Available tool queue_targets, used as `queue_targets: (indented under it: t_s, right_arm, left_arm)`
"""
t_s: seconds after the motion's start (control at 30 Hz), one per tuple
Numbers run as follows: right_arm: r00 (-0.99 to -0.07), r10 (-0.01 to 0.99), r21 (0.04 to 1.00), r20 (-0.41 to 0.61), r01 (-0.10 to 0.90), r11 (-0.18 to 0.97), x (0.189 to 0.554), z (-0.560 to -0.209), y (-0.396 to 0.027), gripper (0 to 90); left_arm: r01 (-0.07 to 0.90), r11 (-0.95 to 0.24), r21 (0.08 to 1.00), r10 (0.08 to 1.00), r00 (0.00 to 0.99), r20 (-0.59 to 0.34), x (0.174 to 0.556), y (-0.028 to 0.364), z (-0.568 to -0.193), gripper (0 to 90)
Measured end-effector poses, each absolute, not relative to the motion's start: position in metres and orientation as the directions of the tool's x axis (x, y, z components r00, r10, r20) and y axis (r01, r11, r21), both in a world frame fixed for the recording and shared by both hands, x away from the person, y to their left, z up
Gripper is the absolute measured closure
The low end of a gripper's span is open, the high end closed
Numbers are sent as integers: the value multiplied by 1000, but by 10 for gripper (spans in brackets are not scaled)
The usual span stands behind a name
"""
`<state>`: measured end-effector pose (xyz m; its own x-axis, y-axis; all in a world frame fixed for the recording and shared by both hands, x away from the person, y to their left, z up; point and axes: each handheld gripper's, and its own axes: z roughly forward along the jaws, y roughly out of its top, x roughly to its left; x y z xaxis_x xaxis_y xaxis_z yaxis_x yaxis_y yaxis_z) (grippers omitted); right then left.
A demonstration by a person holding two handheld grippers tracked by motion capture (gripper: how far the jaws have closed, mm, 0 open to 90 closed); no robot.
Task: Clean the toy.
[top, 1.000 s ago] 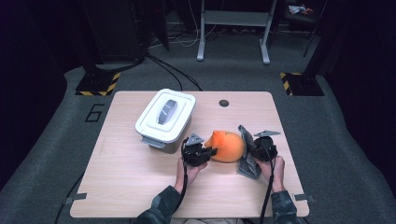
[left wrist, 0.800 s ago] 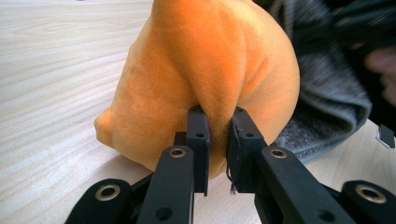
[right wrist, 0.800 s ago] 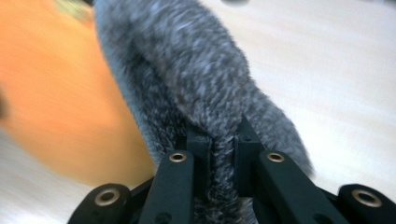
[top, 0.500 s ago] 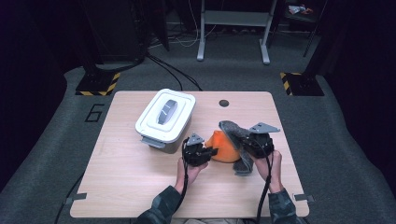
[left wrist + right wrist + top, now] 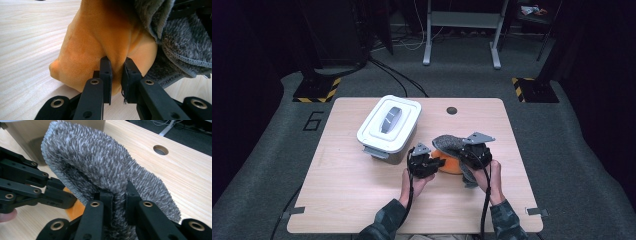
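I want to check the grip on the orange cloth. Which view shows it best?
The left gripper view: the left claw pinches an orange cloth fold. High view shows a small patch; right gripper view a sliver.

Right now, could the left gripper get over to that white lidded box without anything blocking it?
Probably yes, once it lets go. The left gripper is shut on the orange cloth. The white box sits just beyond it, with bare table beside it.

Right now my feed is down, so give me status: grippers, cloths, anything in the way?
Left gripper shut on orange cloth. Right gripper shut on grey cloth, folding over the orange. Lidded container beside them, apart.
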<state>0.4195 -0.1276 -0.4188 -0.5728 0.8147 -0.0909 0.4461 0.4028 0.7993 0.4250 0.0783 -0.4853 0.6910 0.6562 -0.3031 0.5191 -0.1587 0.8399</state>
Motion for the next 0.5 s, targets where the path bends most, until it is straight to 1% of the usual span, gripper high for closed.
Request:
queue_targets:
  t_s: [0.23, 0.5]
  right_arm:
    - [-560, 822, 795, -107, 449, 409, 420, -420, -138, 809]
    - [-522, 847, 781, -98, 488, 391, 421, -425, -153, 808]
  left_arm:
    - [522, -157, 838, 652, 692, -309, 426, 79, -486, 800]
    - [519, -162, 840, 652, 695, -304, 426, 79, -486, 801]
